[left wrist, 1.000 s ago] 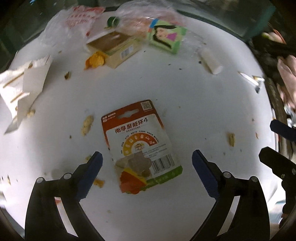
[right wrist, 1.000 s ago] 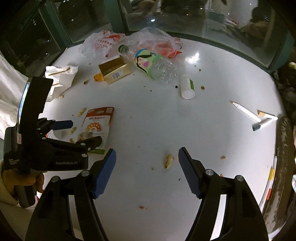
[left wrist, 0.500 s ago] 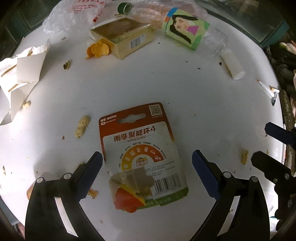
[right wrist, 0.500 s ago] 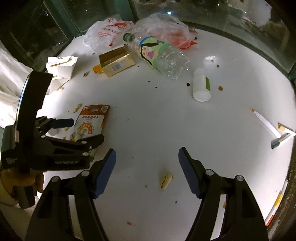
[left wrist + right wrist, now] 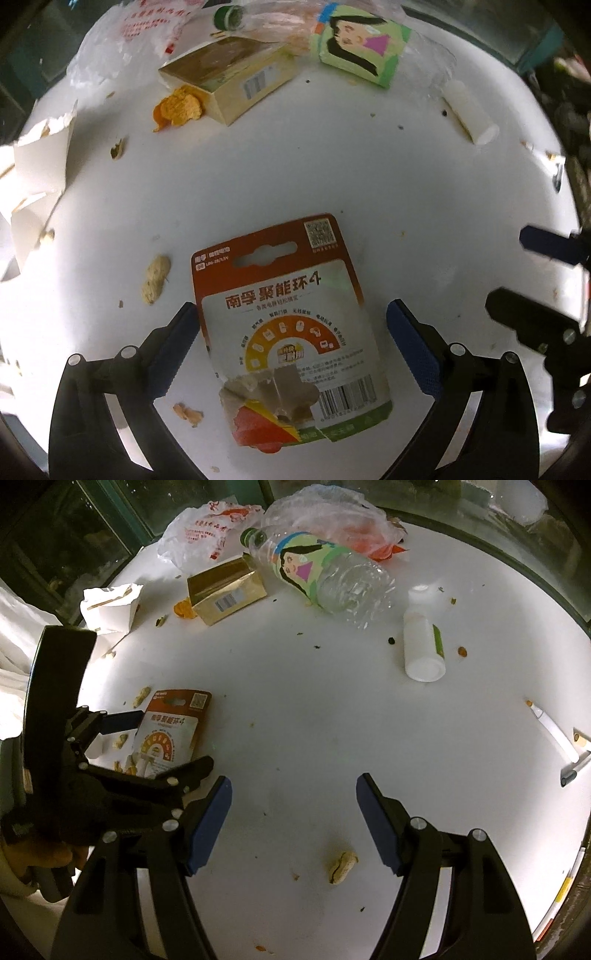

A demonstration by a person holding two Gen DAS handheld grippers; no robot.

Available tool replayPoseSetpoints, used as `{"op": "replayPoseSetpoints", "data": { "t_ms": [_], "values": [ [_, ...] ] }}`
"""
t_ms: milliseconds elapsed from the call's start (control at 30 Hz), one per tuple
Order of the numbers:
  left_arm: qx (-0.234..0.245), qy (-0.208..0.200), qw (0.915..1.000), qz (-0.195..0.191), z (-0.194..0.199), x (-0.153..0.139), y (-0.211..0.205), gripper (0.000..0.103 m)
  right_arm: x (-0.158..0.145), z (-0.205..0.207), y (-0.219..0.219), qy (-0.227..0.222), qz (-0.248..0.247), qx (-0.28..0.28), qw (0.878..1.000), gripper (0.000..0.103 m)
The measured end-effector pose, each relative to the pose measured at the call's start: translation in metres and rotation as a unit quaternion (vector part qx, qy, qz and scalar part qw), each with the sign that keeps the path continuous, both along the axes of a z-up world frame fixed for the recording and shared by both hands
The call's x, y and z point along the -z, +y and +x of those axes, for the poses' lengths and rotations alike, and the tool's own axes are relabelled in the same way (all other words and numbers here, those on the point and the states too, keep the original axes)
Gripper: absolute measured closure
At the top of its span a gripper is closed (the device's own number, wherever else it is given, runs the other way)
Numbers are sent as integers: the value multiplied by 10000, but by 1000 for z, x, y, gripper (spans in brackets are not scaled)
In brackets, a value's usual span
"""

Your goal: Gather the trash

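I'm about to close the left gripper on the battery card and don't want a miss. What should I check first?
1. Left gripper open: ok.
2. Battery card between its fingers: ok.
3. Card flat on the table, so edges may be hard to pinch: not ok.
4. Fingertips down at card level: cannot tell.
5. Peanut outside the fingers: ok.
6. Right gripper open and apart from the card: ok.
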State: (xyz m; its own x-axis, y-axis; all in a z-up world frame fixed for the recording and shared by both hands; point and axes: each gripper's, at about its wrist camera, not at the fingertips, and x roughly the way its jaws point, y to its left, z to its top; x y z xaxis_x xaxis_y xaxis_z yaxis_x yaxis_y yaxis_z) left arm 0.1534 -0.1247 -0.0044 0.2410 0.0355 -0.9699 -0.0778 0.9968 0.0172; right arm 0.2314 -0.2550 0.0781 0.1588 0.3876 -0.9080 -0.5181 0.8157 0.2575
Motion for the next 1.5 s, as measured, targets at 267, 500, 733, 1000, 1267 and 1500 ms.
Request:
{"op": "replayPoseSetpoints", "data": {
  "t_ms": [267,500,733,1000,1267,1500],
  "values": [
    [-44,-261,9996,-121,-13,-6,-3,20,1,-1,-1,15,-39,2,10000,36],
    [-18,-238,9990,-368,-10,-8,0,20,-3,-4,0,-33,-19,-3,10000,36],
    [100,-441,9980,-452,-19,-28,-3,20,-5,-4,-3,-42,-37,134,9999,36],
    [282,-552,9970,-470,-29,-46,1,20,-16,-13,-6,-112,-57,231,9997,36],
    [682,-769,9933,-537,-47,-71,4,20,-37,-37,-16,-313,-41,628,9975,36],
    [1214,-891,9869,-578,-62,-88,0,20,-53,-63,-25,-454,-17,1165,9921,36]
  ]
}}
